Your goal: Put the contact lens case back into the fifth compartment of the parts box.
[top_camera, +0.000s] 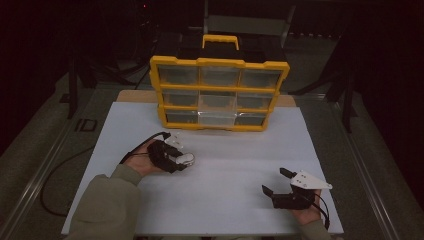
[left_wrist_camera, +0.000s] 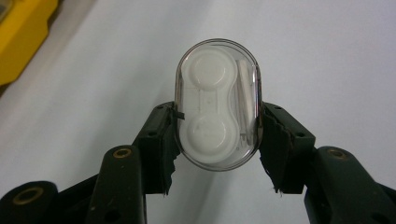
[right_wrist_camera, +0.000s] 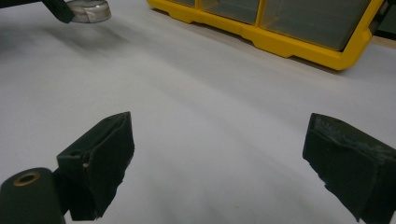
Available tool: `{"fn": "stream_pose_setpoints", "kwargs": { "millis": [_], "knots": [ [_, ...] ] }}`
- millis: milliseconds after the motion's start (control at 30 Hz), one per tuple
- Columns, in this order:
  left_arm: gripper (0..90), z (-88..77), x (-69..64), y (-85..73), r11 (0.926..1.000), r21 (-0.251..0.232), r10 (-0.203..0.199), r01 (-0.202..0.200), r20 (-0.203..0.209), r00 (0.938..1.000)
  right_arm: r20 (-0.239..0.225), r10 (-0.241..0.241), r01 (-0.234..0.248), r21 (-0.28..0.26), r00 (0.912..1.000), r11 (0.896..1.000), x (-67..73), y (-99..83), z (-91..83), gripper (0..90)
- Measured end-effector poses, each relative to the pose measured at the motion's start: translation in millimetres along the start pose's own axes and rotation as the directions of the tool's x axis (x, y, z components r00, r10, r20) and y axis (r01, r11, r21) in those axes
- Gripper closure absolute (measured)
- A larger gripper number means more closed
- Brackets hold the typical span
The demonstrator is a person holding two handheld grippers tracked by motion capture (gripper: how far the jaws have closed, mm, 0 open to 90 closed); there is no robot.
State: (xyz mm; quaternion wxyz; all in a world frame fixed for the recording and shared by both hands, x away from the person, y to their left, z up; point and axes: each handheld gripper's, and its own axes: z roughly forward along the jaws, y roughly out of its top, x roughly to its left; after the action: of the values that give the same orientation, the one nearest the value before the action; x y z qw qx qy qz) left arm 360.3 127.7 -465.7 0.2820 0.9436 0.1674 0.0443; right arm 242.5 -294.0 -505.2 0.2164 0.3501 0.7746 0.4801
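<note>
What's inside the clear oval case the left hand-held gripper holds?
Inside the clear case: a white two-cup lens holder and a thin white piece beside it. The cups' contents are covered.

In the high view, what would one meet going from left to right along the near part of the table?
Left gripper holding a clear oval case → bare white tabletop → right gripper, jaws apart.

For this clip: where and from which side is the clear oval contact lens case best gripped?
Across its narrow width, at the waist, one pad on each long side, as the left gripper holds it now. The contact lens case is elongated with rounded ends, so endwise pads would likely slip.
</note>
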Motion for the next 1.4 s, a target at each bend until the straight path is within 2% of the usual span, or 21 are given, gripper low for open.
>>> {"fn": "stream_pose_setpoints", "kwargs": {
  "millis": [567,1400],
  "knots": [
    [49.4,-17.2,3.5,4.8,0.9998,-0.013,-0.014,0.014,-0.013,0.9998,0.002,-0.001,0.001,0.002,1.0000,1.000,0.7,0.5,0.5,8.6],
    [49.3,-43.4,9.3,21.7,0.9990,-0.045,0.008,-0.009,-0.022,0.9997,0.001,-0.001,0.001,0.003,1.0000,1.000,0.9,0.5,1.0,8.6]
  ]
}}
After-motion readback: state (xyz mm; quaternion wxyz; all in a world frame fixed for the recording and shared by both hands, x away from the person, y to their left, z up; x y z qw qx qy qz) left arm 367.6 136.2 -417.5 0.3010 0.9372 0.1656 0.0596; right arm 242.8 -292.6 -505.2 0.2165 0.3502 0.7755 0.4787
